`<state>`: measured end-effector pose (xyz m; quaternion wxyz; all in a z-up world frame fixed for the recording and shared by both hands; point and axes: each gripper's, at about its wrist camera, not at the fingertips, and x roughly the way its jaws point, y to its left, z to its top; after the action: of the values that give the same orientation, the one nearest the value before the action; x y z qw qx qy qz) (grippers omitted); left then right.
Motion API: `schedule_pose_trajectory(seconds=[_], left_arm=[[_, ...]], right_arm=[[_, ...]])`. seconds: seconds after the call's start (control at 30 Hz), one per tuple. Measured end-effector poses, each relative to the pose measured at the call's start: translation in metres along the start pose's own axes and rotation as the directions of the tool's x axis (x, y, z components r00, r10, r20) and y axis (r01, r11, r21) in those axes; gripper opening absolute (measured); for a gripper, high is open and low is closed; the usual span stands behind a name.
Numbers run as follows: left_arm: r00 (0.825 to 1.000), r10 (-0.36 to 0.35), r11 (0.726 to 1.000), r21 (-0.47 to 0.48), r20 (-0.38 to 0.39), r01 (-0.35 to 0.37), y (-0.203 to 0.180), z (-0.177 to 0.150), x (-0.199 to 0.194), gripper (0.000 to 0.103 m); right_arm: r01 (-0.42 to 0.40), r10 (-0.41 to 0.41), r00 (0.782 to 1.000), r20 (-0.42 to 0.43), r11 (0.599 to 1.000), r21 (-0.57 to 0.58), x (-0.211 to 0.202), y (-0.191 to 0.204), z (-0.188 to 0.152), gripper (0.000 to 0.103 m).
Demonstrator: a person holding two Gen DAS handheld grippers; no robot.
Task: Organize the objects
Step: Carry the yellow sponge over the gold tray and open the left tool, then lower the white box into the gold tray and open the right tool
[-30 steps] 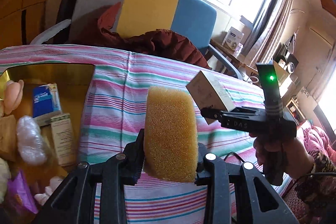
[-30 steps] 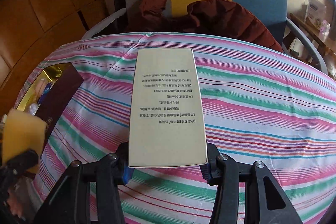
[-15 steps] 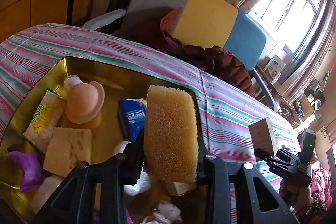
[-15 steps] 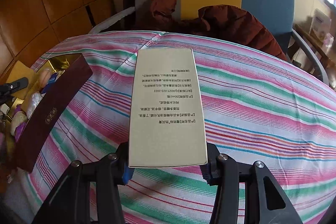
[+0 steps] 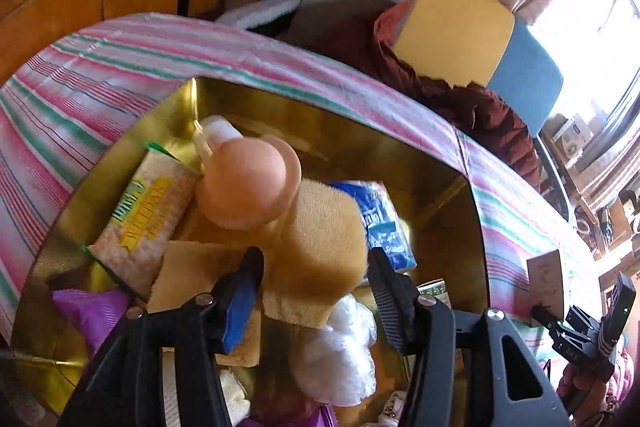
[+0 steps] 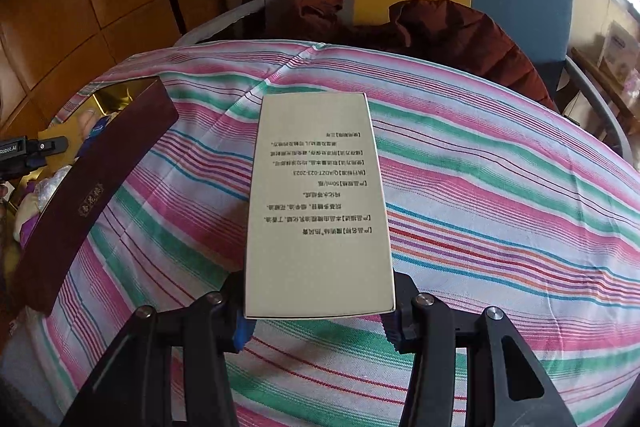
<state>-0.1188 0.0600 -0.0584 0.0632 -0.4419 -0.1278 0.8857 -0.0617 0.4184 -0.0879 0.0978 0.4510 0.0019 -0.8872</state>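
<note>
Snack packet [image 5: 146, 223]: yellow letters, maybe "WEEDAN", not sure.
Pale carton [image 6: 318, 205]: upside-down Chinese print, with "50ml" and "Q/ADZT-023-2023".
Left gripper [image 6: 24, 153]: "Robot.AI".
Dark red box [image 6: 90, 203]: gold characters, unreadable.

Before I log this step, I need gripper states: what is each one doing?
Left gripper: jaws just opened, yellow sponge loose between them over the gold box.
Right gripper: shut on the cream carton.

Right gripper [image 6: 318, 311] clamped on pale printed carton [image 6: 318, 203] above striped bench [image 6: 500, 211]; maroon-walled box [image 6: 92, 191] at left edge.
</note>
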Motion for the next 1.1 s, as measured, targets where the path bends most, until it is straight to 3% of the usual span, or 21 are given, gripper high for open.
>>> schedule_pose_trajectory(seconds=[0.07, 0.2, 0.33, 0.43, 0.6, 0.8, 1.1], left_arm=[[0.998, 0.005, 1.0, -0.004, 0.06, -0.005, 0.0, -0.003, -0.011, 0.055], [0.979, 0.017, 1.0, -0.024, 0.205, -0.012, 0.005, -0.008, -0.033, 0.052], [0.989, 0.061, 0.996, 0.053, 0.135, -0.068, -0.006, -0.005, -0.016, 0.04], [0.995, 0.075, 0.991, 0.106, 0.07, -0.082, -0.015, -0.009, 0.0, 0.04], [0.993, 0.11, 0.983, 0.141, 0.041, -0.114, -0.02, -0.006, 0.005, 0.039], [0.995, -0.051, 0.999, 0.019, 0.083, 0.049, -0.004, -0.013, -0.022, 0.045], [0.98, -0.185, 0.983, 0.002, 0.078, 0.186, 0.002, -0.035, -0.046, 0.046]], right_arm=[[-0.002, 0.002, 1.0, 0.0, 1.0, 0.003, -0.001, -0.001, 0.0, 0.05], [0.004, -0.004, 1.0, 0.003, 1.0, 0.006, -0.002, -0.001, 0.0, 0.05], [0.007, -0.007, 1.0, 0.007, 1.0, 0.0, -0.003, 0.0, 0.0, 0.05], [0.012, -0.012, 1.0, 0.009, 1.0, -0.007, -0.003, 0.001, 0.0, 0.05], [0.03, -0.029, 0.999, 0.032, 0.999, -0.033, -0.007, 0.002, 0.001, 0.05], [-0.013, 0.013, 0.998, 0.062, 1.0, -0.007, -0.024, 0.005, 0.011, 0.05], [-0.107, 0.108, 0.993, 0.057, 0.994, -0.026, -0.034, 0.069, 0.028, 0.05]])
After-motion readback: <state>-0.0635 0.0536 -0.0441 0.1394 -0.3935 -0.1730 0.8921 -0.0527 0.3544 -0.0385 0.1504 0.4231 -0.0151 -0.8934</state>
